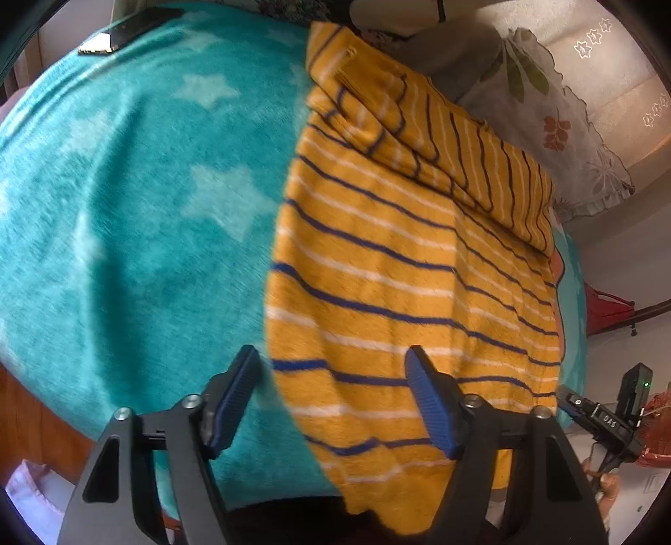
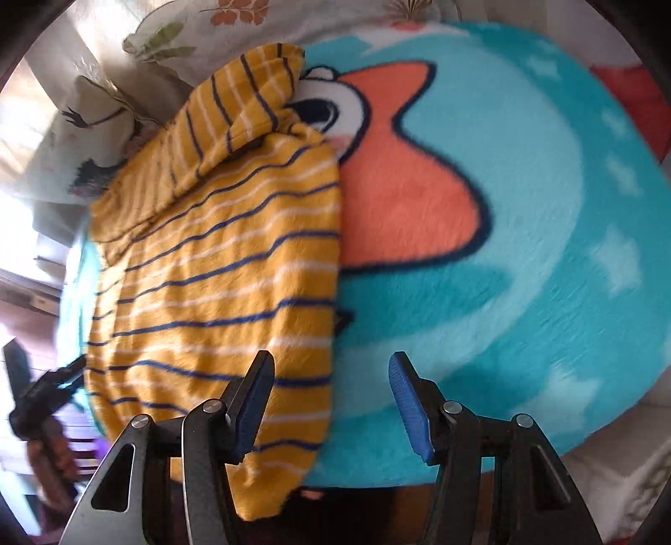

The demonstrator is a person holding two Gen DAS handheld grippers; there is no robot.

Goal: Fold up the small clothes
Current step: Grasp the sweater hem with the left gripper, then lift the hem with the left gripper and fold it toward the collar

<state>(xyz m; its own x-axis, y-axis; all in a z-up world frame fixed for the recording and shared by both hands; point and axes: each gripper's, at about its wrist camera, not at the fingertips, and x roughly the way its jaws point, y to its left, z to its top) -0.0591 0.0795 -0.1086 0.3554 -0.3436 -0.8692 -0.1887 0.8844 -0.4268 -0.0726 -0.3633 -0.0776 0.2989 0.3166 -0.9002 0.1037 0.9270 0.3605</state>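
Presently we logged the scene from left to right, as follows.

Item one: a dark phone (image 1: 130,30), lying at the far left edge of the teal star blanket (image 1: 126,201), well clear of the work.

Item two: our left gripper (image 1: 331,398), jaws apart and holding nothing, hovering over the near left edge of the garment.

Item three: the yellow striped top (image 1: 377,293), spread on the blanket, its near hem hanging over the blanket's front edge. A sleeve (image 1: 453,138) lay folded diagonally across the upper body; in the right wrist view the same top (image 2: 218,272) sat left of centre, its right edge straight, as if already turned in.

Item four: our right gripper (image 2: 331,402), jaws likewise apart and empty, poised over the top's near right edge and the bare blanket beside it.

Item five: an orange cartoon print (image 2: 398,188) on the blanket, partly covered by the top; a floral cloth (image 1: 545,105) beyond the far end.

Step in hand, as we judged it: sides done, the lengthwise fold pending. The next move would call for both grippers to pinch the near hem corners and carry them toward the collar. Hindrance: the overhanging hem, and motion blur obscured fine detail.
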